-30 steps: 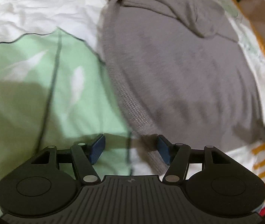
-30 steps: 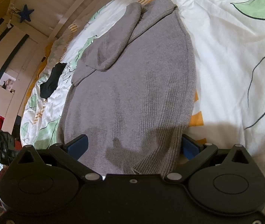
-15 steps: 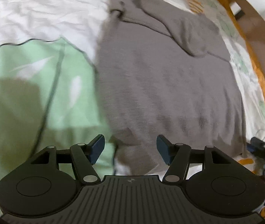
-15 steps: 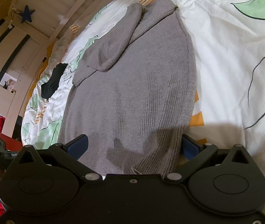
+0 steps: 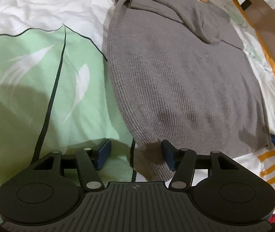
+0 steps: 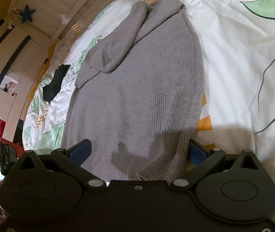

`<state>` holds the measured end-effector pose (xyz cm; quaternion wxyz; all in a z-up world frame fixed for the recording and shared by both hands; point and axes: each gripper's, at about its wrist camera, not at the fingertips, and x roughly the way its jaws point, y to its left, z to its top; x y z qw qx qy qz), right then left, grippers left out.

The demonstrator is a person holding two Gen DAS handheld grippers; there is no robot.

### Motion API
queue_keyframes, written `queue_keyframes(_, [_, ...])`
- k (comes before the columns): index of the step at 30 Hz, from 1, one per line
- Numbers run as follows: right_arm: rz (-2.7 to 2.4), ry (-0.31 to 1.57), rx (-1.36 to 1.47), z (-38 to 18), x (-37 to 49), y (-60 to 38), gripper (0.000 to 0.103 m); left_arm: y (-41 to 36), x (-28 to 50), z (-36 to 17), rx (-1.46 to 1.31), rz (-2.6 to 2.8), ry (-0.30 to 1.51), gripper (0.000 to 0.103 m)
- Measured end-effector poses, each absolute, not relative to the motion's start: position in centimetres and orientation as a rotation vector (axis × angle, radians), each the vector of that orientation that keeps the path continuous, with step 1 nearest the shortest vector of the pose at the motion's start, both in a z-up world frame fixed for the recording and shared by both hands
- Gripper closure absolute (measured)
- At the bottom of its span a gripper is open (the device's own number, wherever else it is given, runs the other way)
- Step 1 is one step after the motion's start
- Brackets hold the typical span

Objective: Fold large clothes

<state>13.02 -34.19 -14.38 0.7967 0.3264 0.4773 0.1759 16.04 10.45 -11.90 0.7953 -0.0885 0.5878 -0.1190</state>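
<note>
A bed (image 5: 40, 15), spread with a rumpled white cover (image 6: 234, 61) printed with pale green leaves, dark outlines and orange stripes. Flat on that cover, a grey knitted sweater (image 5: 176, 73), one sleeve folded across the upper body. Well apart from the sweater, near the far edge of the bed, a small dark garment (image 6: 55, 83).

grey ribbed sweater (image 5: 185, 81), leaf-print bedsheet (image 5: 31, 73)

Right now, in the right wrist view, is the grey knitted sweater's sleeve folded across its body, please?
Yes, the grey knitted sweater lies flat on the leaf-print bedsheet with one sleeve folded diagonally across its upper body.
</note>
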Motion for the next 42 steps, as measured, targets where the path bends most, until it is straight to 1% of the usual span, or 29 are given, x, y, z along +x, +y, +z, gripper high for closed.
queue_keyframes(3, [0.389,1.04,0.717,-14.4,13.2,-34.5,0.001,9.9,16.1,-12.0,-0.179,-0.276,1.252,0.04])
queue_keyframes(6, [0.391,1.059,0.74,-14.5,13.5,-34.8,0.001,9.7,16.2,-12.2,-0.187,-0.299,1.245,0.04])
queue_keyframes(7, [0.391,1.067,0.74,-14.5,13.6,-34.9,0.002,9.8,16.1,-12.1,-0.198,-0.311,1.235,0.045])
queue_keyframes(8, [0.391,1.076,0.734,-14.5,13.7,-34.9,0.002,9.9,16.0,-12.2,-0.214,-0.322,1.227,0.065])
queue_keyframes(9, [0.381,1.087,0.717,-14.5,13.8,-34.7,0.007,10.2,15.9,-12.3,-0.233,-0.329,1.228,0.077])
queue_keyframes(10, [0.36,1.1,0.695,-14.4,13.8,-34.6,0.015,10.5,15.9,-12.5,-0.266,-0.337,1.234,0.085])
queue_keyframes(11, [0.343,1.109,0.674,-14.3,13.7,-34.5,0.02,10.9,15.8,-12.7,-0.295,-0.344,1.233,0.087])
queue_keyframes(13, [0.304,1.123,0.653,-14.3,13.6,-34.8,0.044,11.5,15.5,-12.7,-0.327,-0.347,1.227,0.088])
queue_keyframes(14, [0.284,1.132,0.644,-14.3,13.6,-35.1,0.051,11.6,15.5,-12.7,-0.334,-0.354,1.223,0.09])
queue_keyframes(15, [0.275,1.142,0.637,-14.3,13.5,-35.2,0.073,11.6,15.4,-12.6,-0.334,-0.357,1.221,0.09])
queue_keyframes(16, [0.276,1.151,0.631,-14.4,13.5,-35.5,0.085,11.7,15.4,-12.5,-0.332,-0.358,1.218,0.092])
queue_keyframes(17, [0.284,1.151,0.63,-14.3,13.4,-35.6,0.085,11.7,15.4,-12.4,-0.333,-0.367,1.214,0.095])
queue_keyframes(22, [0.288,1.103,0.532,-11.7,13.0,-36.4,0.087,12.9,15.1,-12.2,-0.376,-0.358,1.208,0.095])
queue_keyframes(25, [0.219,1.13,0.448,-11.4,12.6,-37.6,0.088,13.1,15.2,-12.6,-0.387,-0.345,1.221,0.095])
queue_keyframes(27, [0.198,1.156,0.458,-12.1,12.5,-38.4,0.095,12.6,15.3,-12.6,-0.369,-0.341,1.224,0.095])
queue_keyframes(28, [0.202,1.155,0.47,-12.0,12.5,-38.4,0.091,12.5,15.3,-12.6,-0.365,-0.341,1.225,0.095])
queue_keyframes(29, [0.211,1.142,0.49,-11.8,12.5,-38.4,0.084,12.5,15.4,-12.7,-0.366,-0.341,1.225,0.095])
queue_keyframes(31, [0.243,1.13,0.577,-12.0,12.7,-38.6,0.051,12.7,15.3,-12.7,-0.377,-0.34,1.227,0.095])
queue_keyframes(32, [0.261,1.126,0.608,-12.1,12.8,-38.6,0.047,12.7,15.4,-12.7,-0.381,-0.34,1.228,0.095])
queue_keyframes(33, [0.269,1.127,0.615,-12.2,13.0,-38.3,0.045,12.6,15.4,-12.8,-0.381,-0.338,1.229,0.094])
queue_keyframes(37, [0.294,1.178,0.536,-12.9,13.8,-36.4,0.041,12.0,15.7,-13.0,-0.36,-0.334,1.242,0.093])
queue_keyframes(42, [0.329,1.23,0.503,-13.7,14.4,-34.7,0.04,12.1,16.3,-13.6,-0.39,-0.334,1.263,0.093])
